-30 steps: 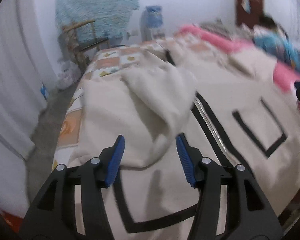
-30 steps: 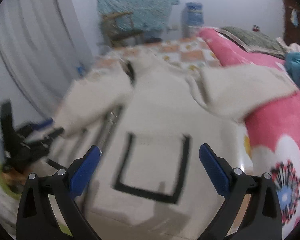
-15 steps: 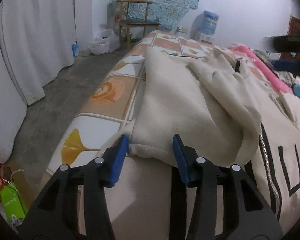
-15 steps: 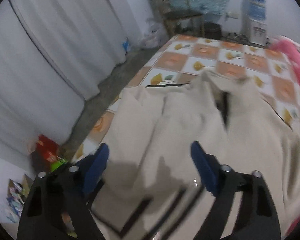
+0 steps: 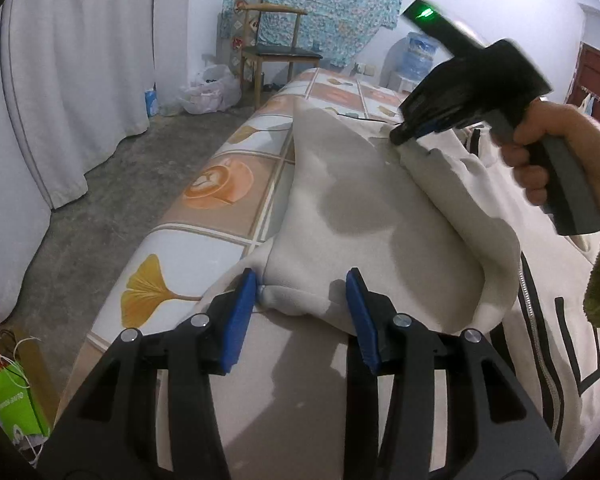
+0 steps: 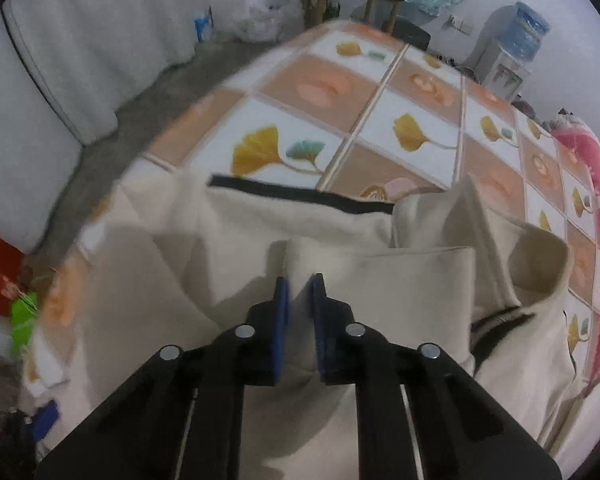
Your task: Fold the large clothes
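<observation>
The cream jacket (image 5: 380, 216) lay on the tiled bedspread (image 5: 220, 184). My right gripper (image 6: 299, 300) pinched its sleeve fold for lifting inward; my left gripper (image 5: 302, 292), jaws apart, straddled the cuff (image 5: 296, 300) to secure it.

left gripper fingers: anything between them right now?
Yes. In the left wrist view, the sleeve's cuff lies between the open left hand-held gripper fingers, not yet pinched. The right hand-held gripper is shut on the sleeve's upper end.
</observation>
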The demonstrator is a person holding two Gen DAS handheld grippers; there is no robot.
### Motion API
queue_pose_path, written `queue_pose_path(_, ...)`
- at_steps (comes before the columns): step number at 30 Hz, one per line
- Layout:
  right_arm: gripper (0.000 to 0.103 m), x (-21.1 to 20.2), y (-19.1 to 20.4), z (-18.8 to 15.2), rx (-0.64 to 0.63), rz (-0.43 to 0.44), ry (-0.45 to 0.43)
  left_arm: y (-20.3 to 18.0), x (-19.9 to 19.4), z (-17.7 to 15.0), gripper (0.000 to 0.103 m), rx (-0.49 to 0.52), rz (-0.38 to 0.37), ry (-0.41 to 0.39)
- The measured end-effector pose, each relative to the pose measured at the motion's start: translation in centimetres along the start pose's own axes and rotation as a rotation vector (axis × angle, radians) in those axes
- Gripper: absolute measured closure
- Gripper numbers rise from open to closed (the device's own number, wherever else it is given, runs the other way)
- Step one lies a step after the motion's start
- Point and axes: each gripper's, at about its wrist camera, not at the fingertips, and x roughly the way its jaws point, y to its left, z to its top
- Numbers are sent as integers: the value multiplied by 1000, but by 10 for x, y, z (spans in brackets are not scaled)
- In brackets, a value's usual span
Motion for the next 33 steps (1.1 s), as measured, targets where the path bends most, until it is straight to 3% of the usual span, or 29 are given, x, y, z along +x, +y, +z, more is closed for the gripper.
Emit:
queue_pose_path(7,92,-124,-26,-52,27,157,-241,3,0,0,58,-14,-19,-9)
queue_pose_path(11,92,-195,-53,-120,71,206,-362,3,0,0,58,-17,-22,-6)
queue_pose_path(13,91,-215,-70,-164,115,217,-377,1,0,0,58,-14,-15,-3)
queue_pose_path(15,89,-216,-83,-203,174,220,-339,0,1,0,58,-8,-7,-1)
queue_pose_path(20,62,-186,-125,-295,420,208,-124,-4,3,0,58,8,20,10)
queue_pose_path(23,61,-179,-152,-332,590,273,-106,-7,3,0,58,26,40,16)
queue_pose_path(27,54,-177,-183,-349,750,403,-157,-8,3,0,58,39,54,22)
queue_pose_path(30,53,-166,-194,-345,776,397,-166,-8,3,-1,58,44,59,21)
queue_pose_path(33,53,-146,-196,-330,762,384,-119,-8,3,-1,58,43,57,20)
